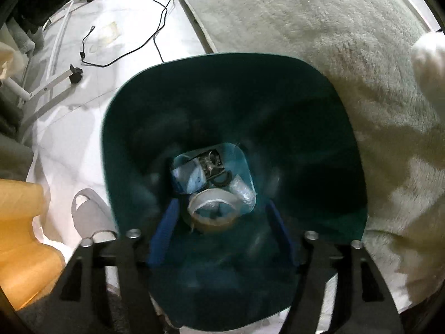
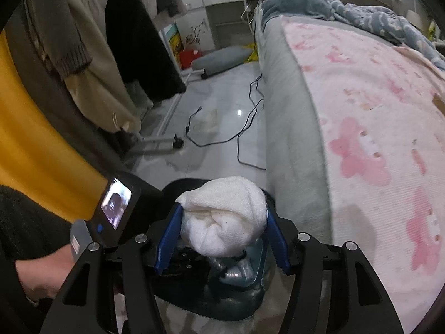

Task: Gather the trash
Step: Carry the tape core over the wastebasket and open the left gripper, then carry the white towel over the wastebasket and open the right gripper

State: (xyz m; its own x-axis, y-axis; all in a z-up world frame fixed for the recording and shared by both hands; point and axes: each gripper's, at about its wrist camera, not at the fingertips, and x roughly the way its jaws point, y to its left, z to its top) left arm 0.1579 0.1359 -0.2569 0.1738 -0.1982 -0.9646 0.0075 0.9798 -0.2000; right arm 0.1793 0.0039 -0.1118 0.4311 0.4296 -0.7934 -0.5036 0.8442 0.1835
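A dark teal trash bin stands on the floor beside the bed. Inside at the bottom lie a tape roll, crumpled plastic and a dark printed item. My left gripper is open and empty, its blue fingers spread over the bin's mouth. My right gripper is shut on a balled white towel and holds it above the bin. The towel also shows at the right edge of the left wrist view.
A bed with a grey fleece side and pink sheet lies right of the bin. A black cable trails over the tiled floor. A clothes rack foot, a grey slipper and hanging clothes are to the left.
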